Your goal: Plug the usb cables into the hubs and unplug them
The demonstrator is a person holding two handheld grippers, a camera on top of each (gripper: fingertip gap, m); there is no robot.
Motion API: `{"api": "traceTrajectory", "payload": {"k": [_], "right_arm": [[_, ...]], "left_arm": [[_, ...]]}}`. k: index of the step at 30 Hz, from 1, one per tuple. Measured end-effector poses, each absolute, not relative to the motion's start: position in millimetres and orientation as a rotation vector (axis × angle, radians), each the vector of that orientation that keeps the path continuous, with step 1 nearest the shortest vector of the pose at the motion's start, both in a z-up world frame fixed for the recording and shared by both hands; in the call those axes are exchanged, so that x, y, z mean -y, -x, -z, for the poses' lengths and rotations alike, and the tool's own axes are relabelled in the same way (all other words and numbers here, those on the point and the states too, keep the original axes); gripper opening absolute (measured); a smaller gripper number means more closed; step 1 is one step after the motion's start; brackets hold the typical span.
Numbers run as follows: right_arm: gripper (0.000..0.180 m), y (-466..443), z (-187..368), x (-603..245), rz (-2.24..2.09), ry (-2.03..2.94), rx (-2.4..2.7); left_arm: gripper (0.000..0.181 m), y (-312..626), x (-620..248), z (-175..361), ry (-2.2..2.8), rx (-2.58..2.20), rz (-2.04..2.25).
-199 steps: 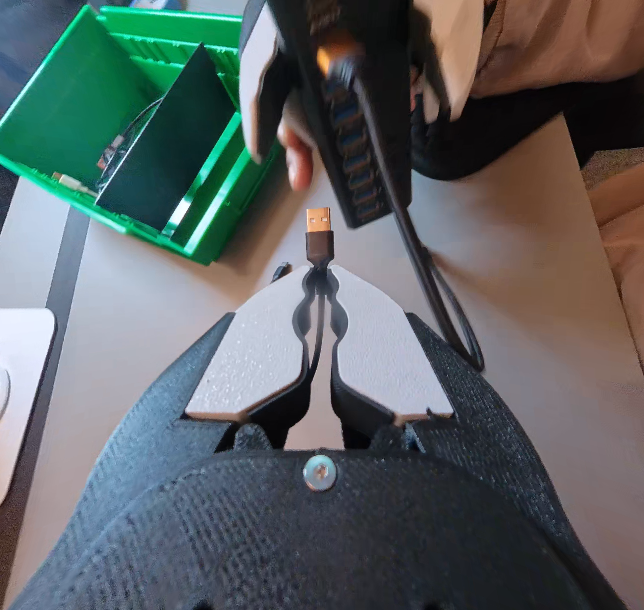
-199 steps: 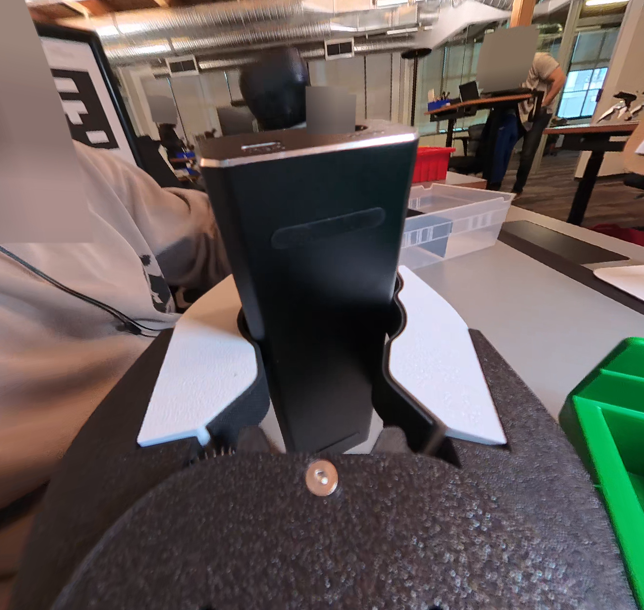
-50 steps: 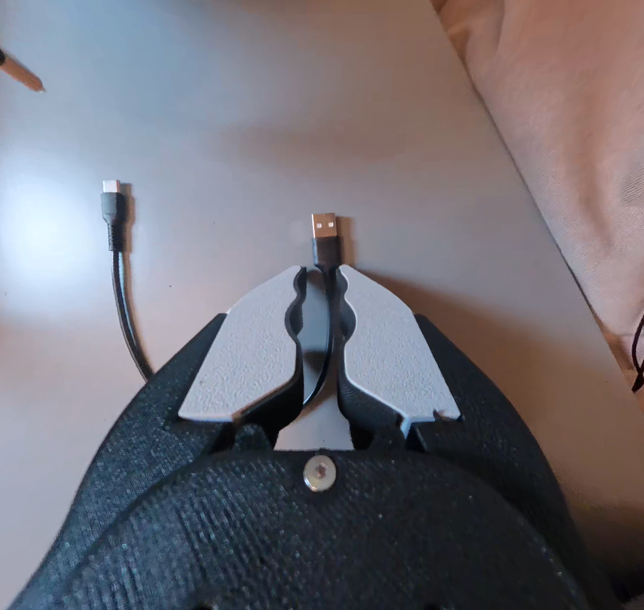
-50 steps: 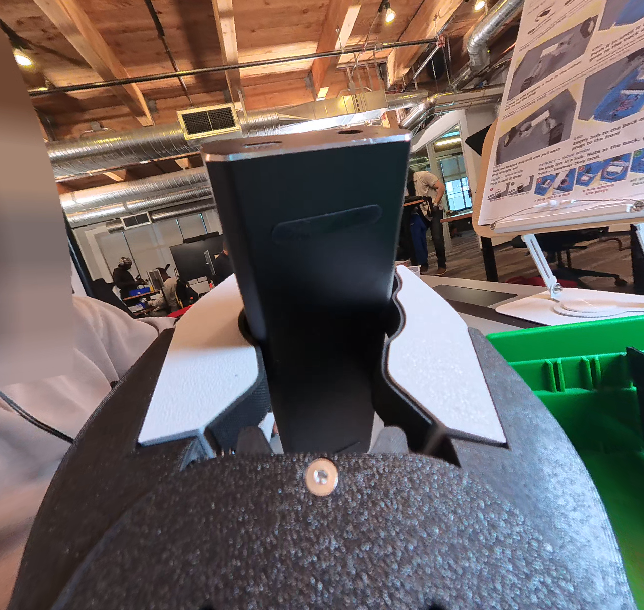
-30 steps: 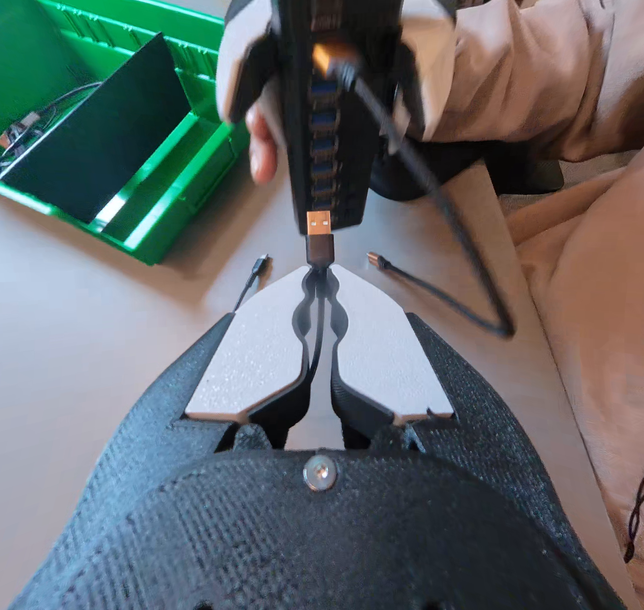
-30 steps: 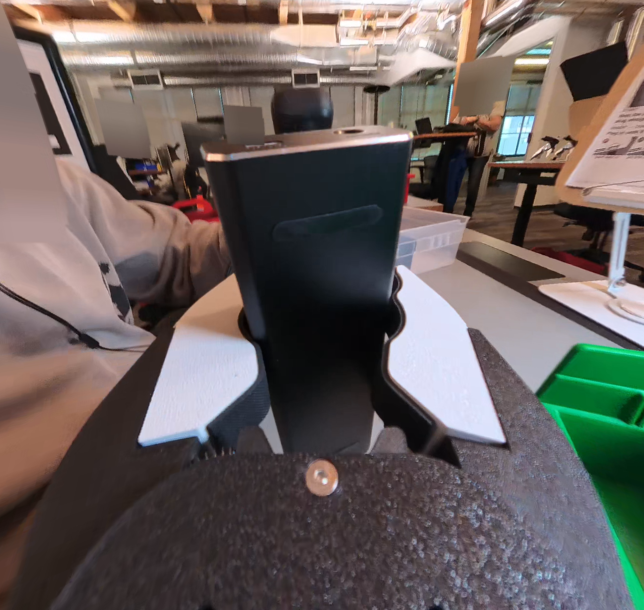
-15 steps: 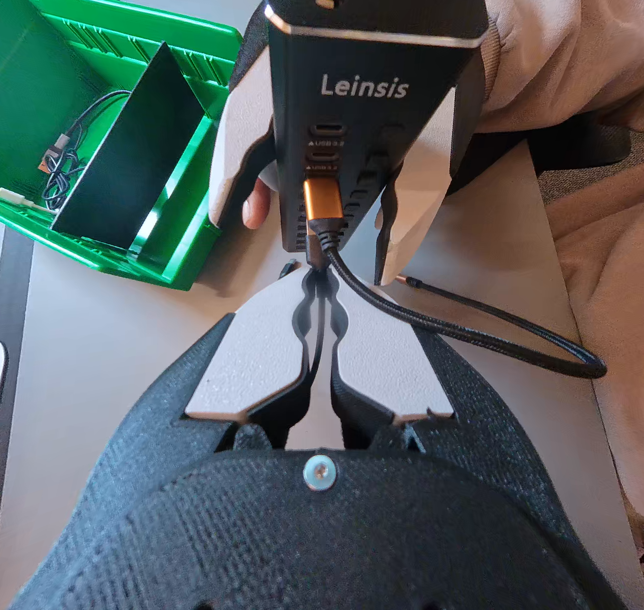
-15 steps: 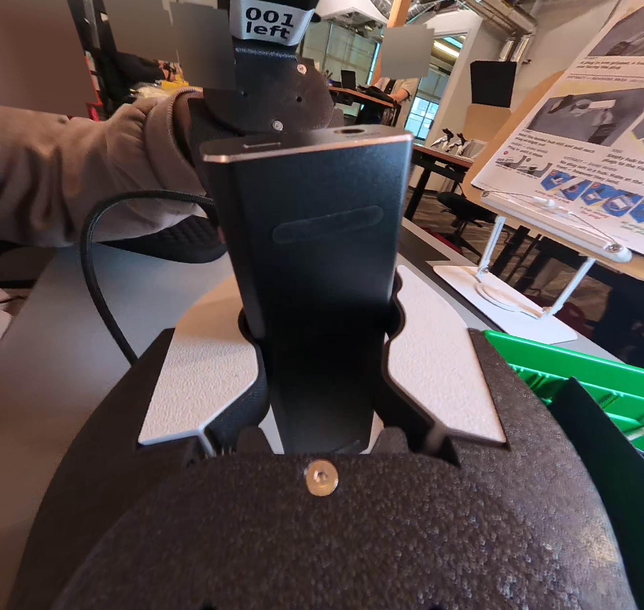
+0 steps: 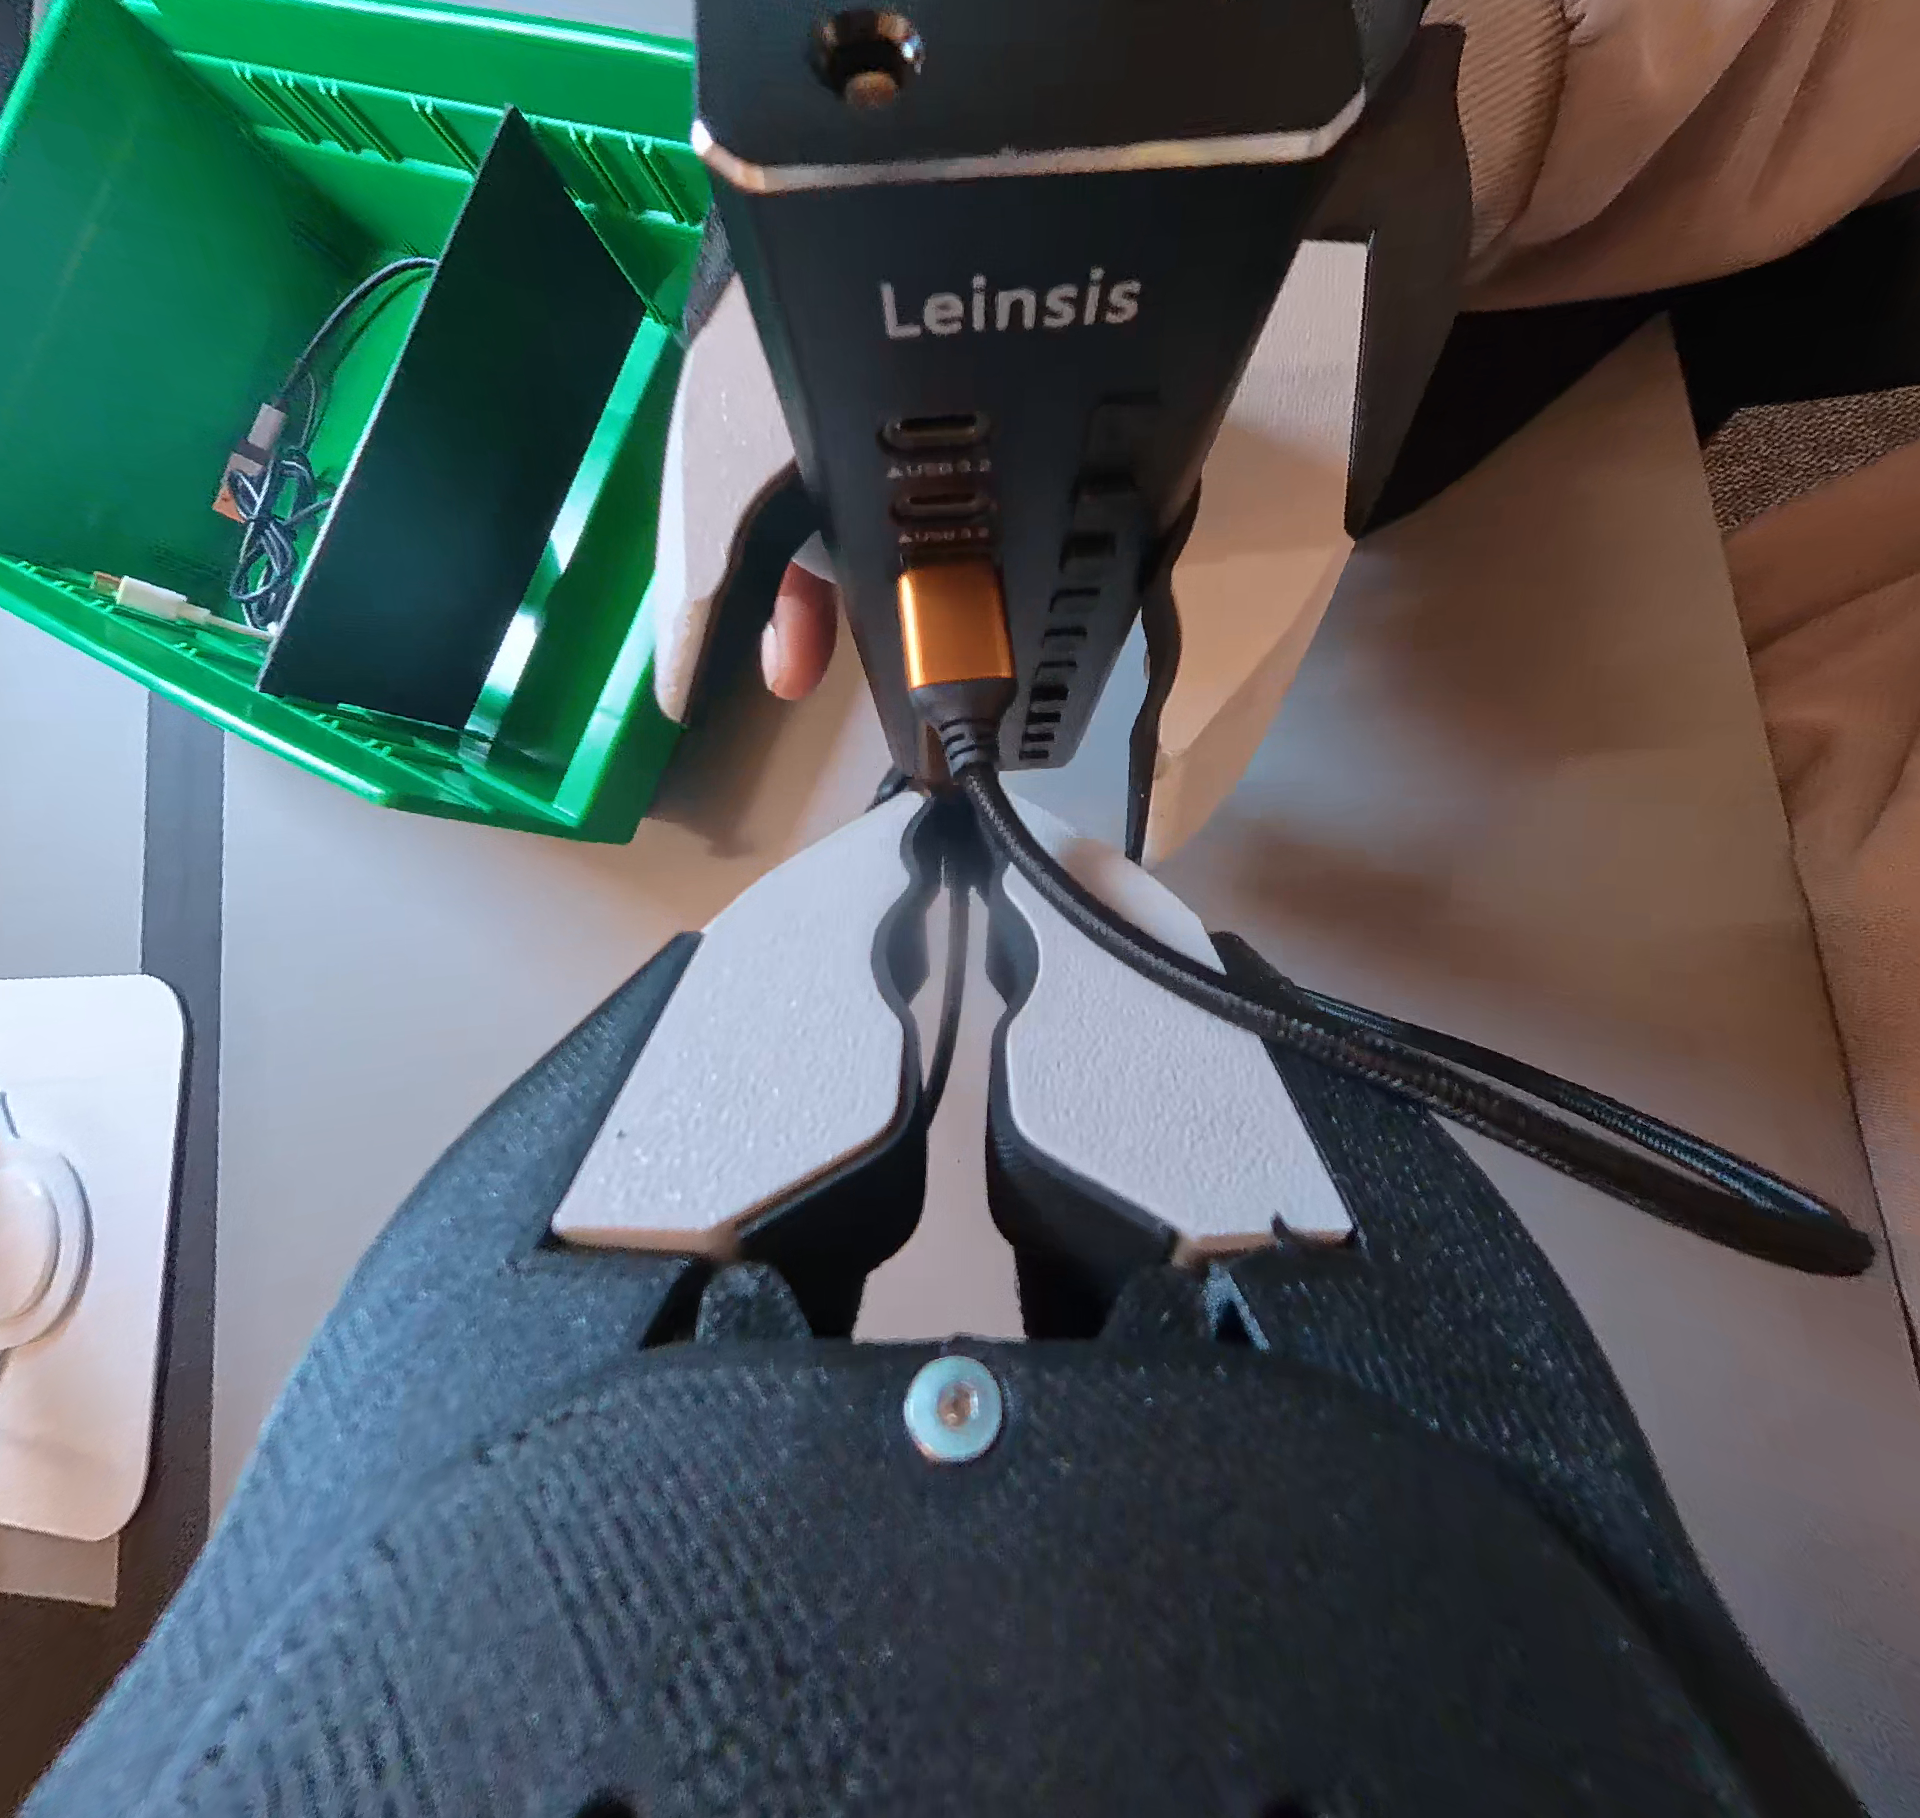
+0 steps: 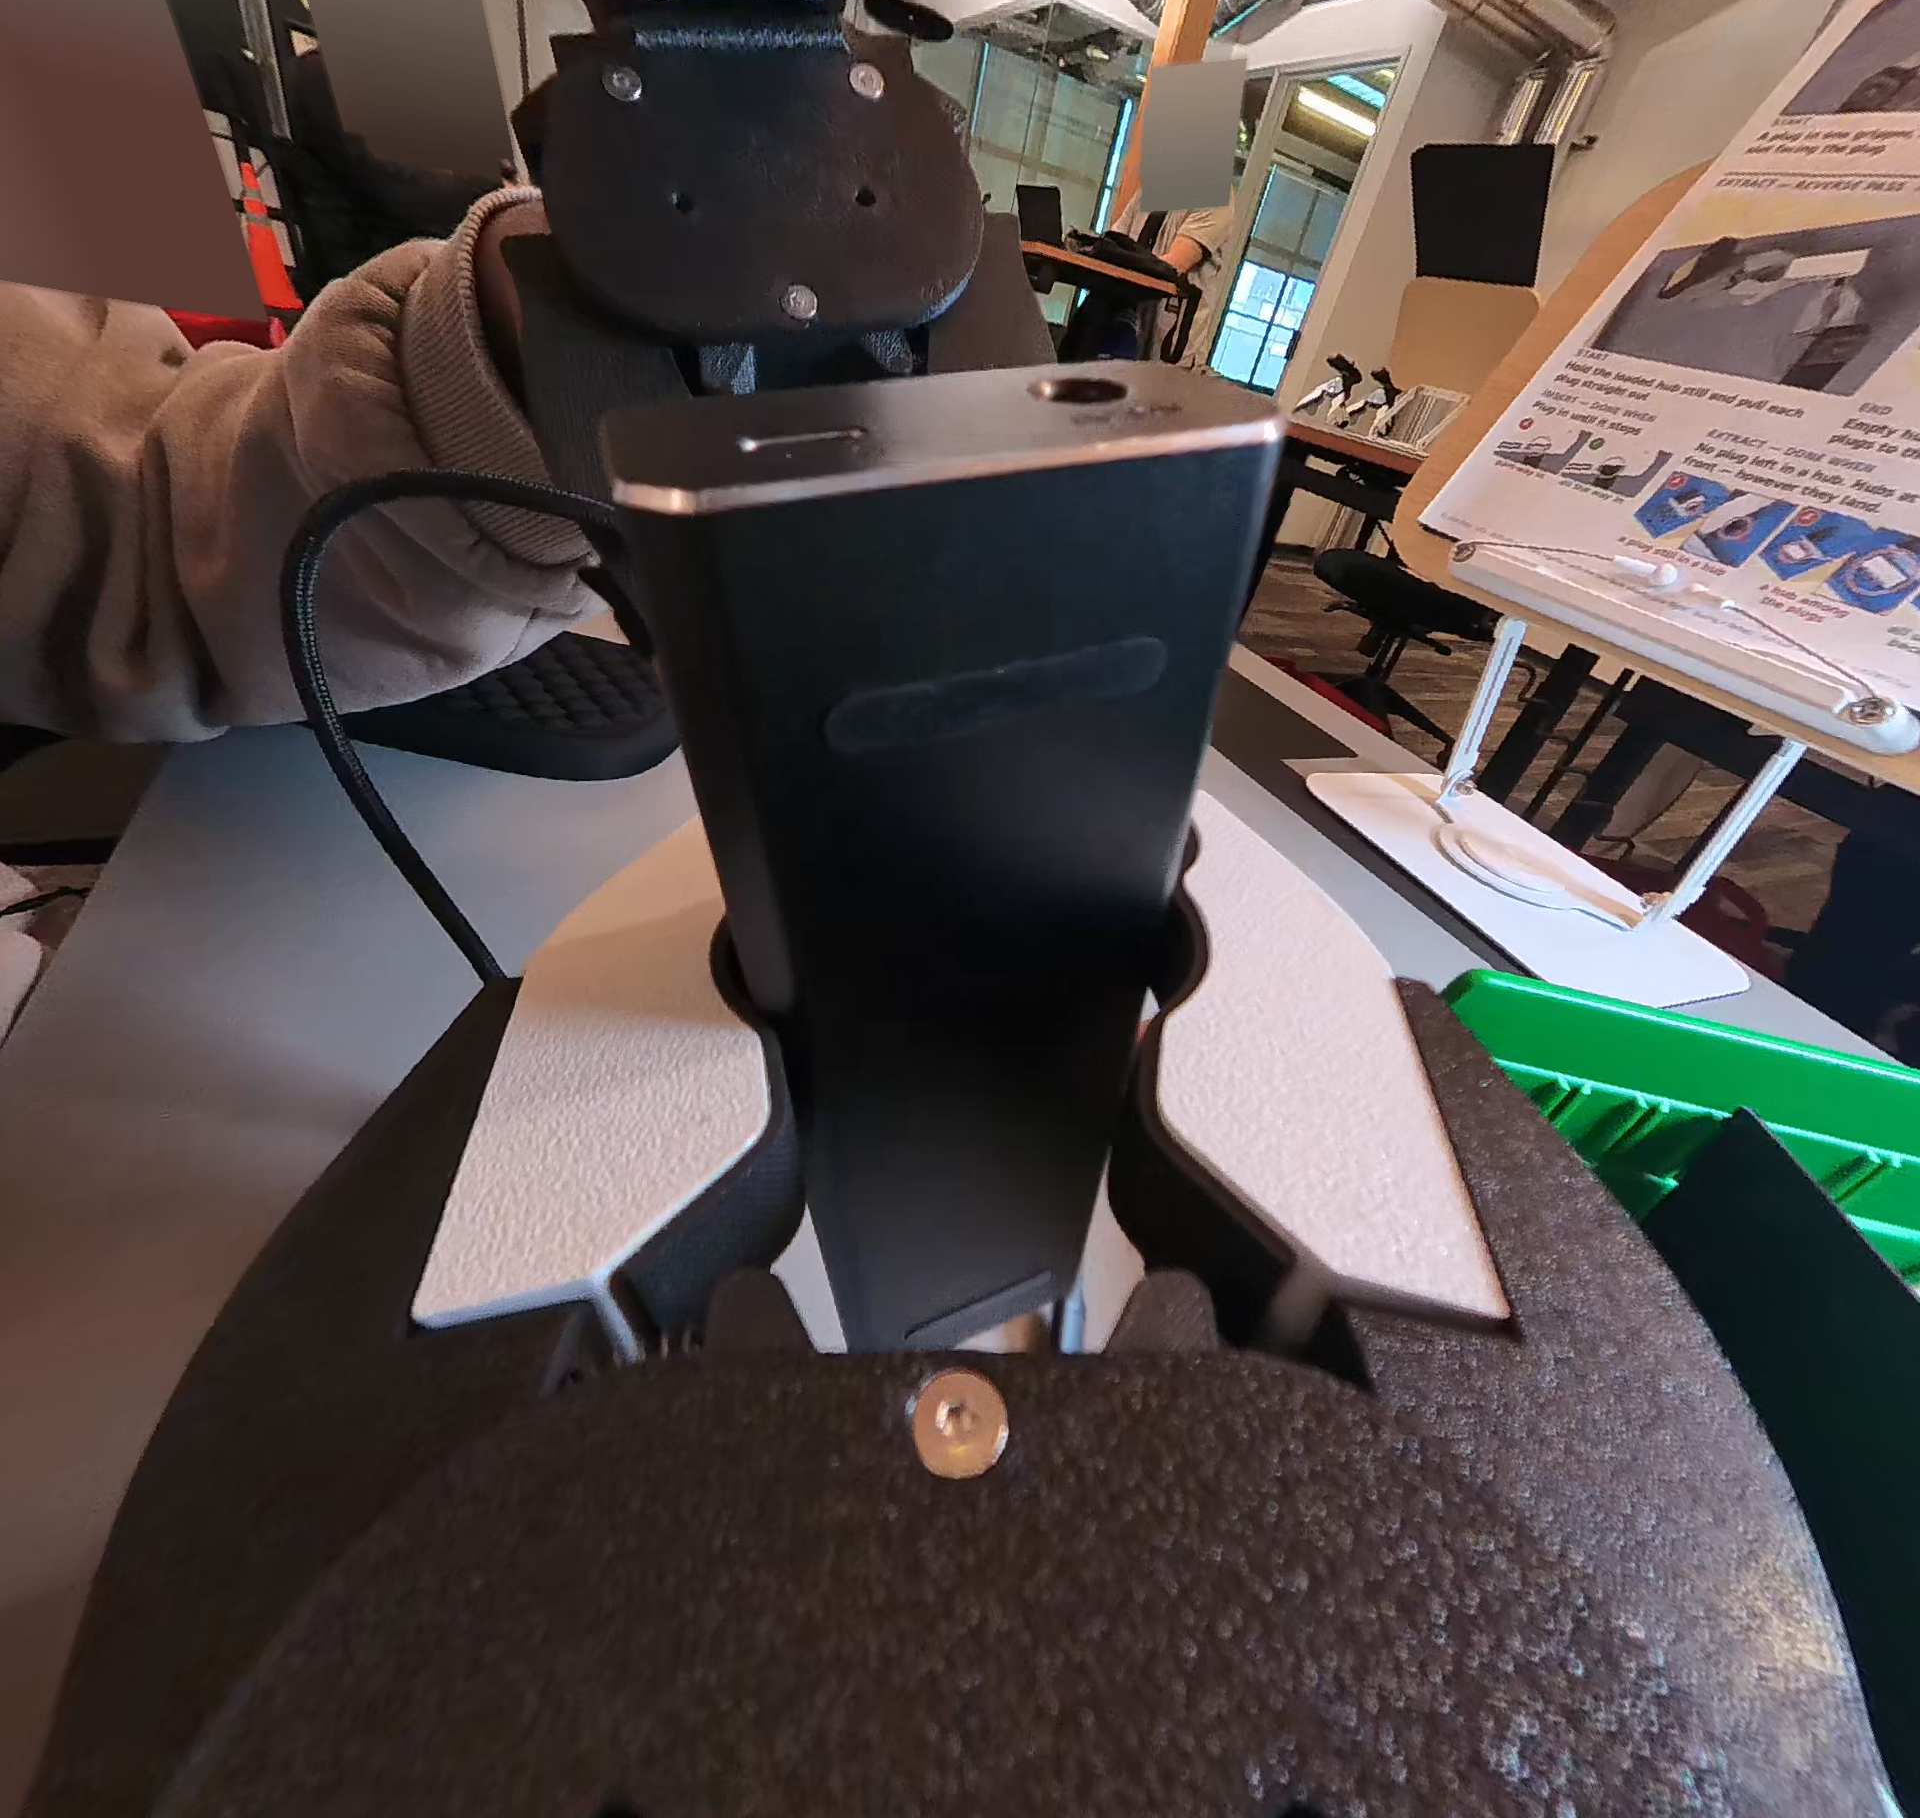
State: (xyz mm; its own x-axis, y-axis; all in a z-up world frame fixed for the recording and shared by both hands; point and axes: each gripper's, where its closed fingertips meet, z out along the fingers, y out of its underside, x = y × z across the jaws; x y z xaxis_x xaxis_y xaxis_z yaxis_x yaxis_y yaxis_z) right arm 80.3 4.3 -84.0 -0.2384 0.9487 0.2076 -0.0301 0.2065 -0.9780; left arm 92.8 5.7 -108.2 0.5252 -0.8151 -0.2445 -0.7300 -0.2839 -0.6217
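The right claw (image 10: 961, 947) is clamping the black USB hub (image 10: 966, 729) upright above the table (image 9: 436, 937), while the left claw (image 9: 951, 833) is pinching a thin USB cable (image 9: 951, 989), its plug meeting the hub's port face beneath an orange-plugged braided cable (image 9: 1351, 1030).

Each tool has a black, grainy printed body with a silver screw at its centre and two pale grey, textured fingers with wavy inner edges: left tool (image 9: 951, 818), right tool (image 10: 961, 921). The person's sleeve (image 10: 260, 521) is beige with a ribbed cuff.
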Motion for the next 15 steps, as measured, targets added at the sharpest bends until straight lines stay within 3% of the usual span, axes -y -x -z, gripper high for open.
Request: {"api": "traceTrajectory", "payload": {"k": [15], "right_arm": [[0.074,-87,76,-6,-1.377,0.957,1.396]], "left_arm": [[0.006,-106,-9,93,1.899,-1.194,0.302]]}}
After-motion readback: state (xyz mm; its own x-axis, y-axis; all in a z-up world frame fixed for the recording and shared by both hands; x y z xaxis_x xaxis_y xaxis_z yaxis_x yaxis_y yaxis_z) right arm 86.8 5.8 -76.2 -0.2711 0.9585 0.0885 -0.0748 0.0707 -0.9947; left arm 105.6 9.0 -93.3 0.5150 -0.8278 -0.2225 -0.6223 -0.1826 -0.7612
